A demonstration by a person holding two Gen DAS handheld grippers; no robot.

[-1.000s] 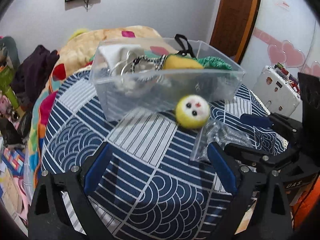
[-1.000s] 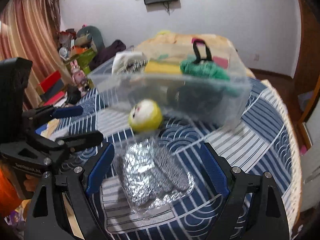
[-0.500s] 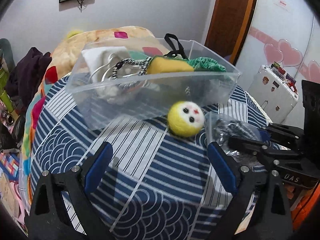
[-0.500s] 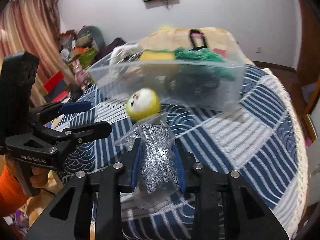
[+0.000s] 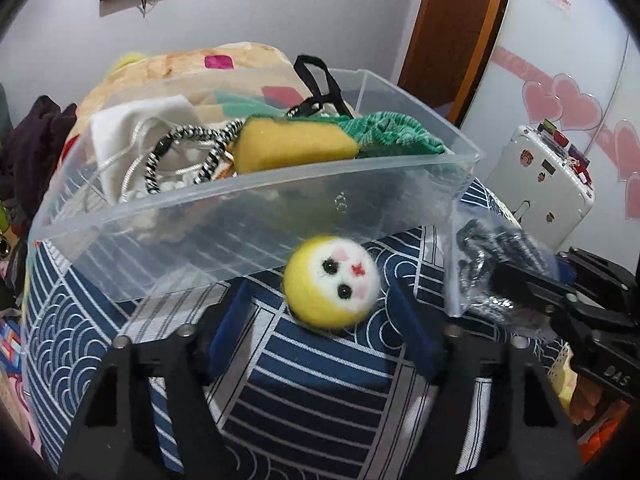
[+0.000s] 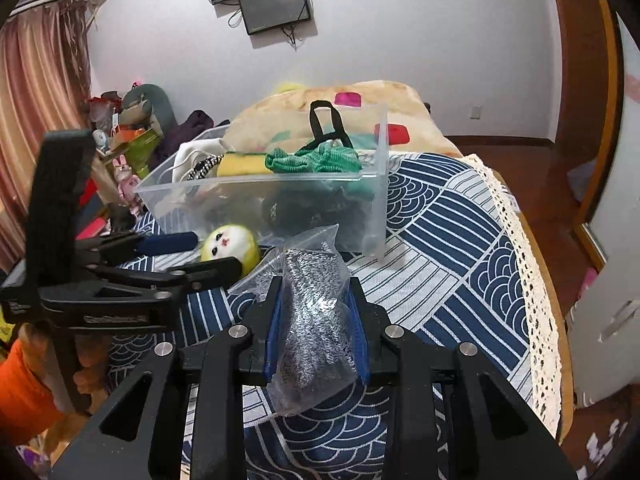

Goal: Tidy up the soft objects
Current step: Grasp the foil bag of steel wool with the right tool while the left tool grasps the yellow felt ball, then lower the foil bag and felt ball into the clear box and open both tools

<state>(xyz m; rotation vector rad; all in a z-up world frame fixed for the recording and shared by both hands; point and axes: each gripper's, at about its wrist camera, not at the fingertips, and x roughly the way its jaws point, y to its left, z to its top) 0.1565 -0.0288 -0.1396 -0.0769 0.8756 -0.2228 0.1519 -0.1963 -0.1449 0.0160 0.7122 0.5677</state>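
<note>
A clear plastic bin [image 5: 256, 216] [image 6: 320, 196] stands on the blue patterned bedspread. It holds a yellow sponge [image 5: 294, 148], green mesh cloth [image 5: 392, 136], a white pouch and cords. A yellow felt ball with a face [image 5: 332, 280] [image 6: 230, 244] lies in front of the bin. My left gripper [image 5: 320, 312] is open, its blue pads on either side of the ball. My right gripper [image 6: 316, 320] is shut on a clear bag of grey knit fabric [image 6: 316, 320] [image 5: 492, 264] and holds it above the bedspread, right of the ball.
A folded beige blanket [image 6: 340, 104] lies behind the bin. A white suitcase [image 5: 540, 188] stands to the right of the bed. Clutter and toys [image 6: 124, 128] pile up at the left. The bed's lace edge [image 6: 532, 280] runs along the right.
My left gripper moved forward and narrowed around the yellow ball. My right gripper closed on the bag of grey fabric and lifted it off the bedspread.
</note>
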